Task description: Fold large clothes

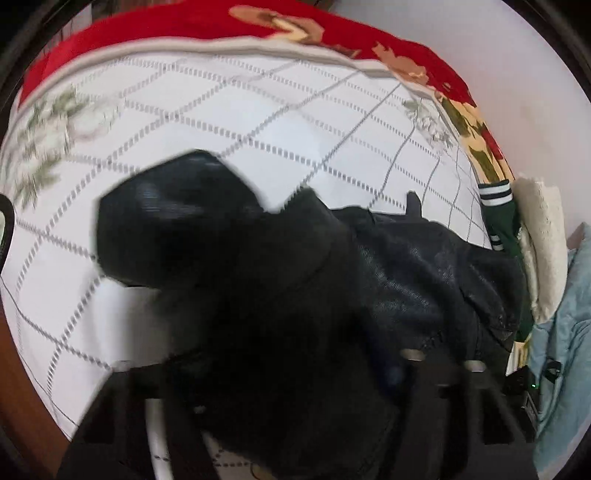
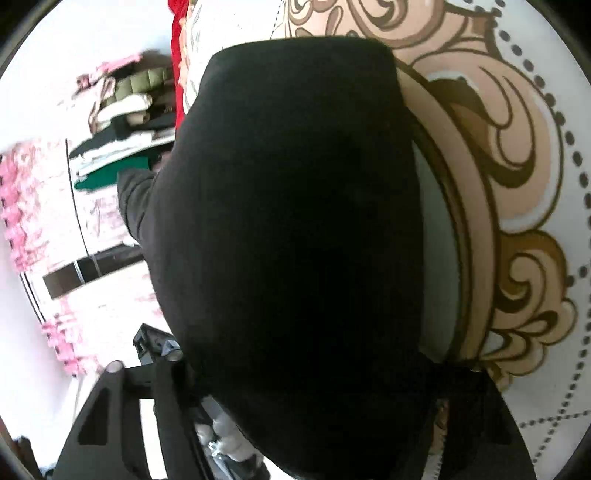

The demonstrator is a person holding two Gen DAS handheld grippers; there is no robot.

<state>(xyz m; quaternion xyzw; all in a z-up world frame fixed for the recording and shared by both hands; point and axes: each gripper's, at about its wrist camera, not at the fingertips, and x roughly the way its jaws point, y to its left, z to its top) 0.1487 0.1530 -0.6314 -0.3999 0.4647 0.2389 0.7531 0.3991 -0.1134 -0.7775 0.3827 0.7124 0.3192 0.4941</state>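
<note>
Black jacket (image 1: 406, 266) drapes over both hand-held grippers above quilted bedspread (image 1: 258, 110).

Black claw (image 2: 310, 424) frames, silver screws (image 1: 413, 353), blurred

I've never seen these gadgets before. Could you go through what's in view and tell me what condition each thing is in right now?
black jacket: bunched and lifted, draped over both grippers, not yet folded.
left gripper: buried under the jacket; open or shut can't be told.
right gripper: likewise hidden by black fabric.
white quilted bedspread: spread flat.
stack of clothes: folded and piled.
red blanket: lying along the bed's far edge.
</note>
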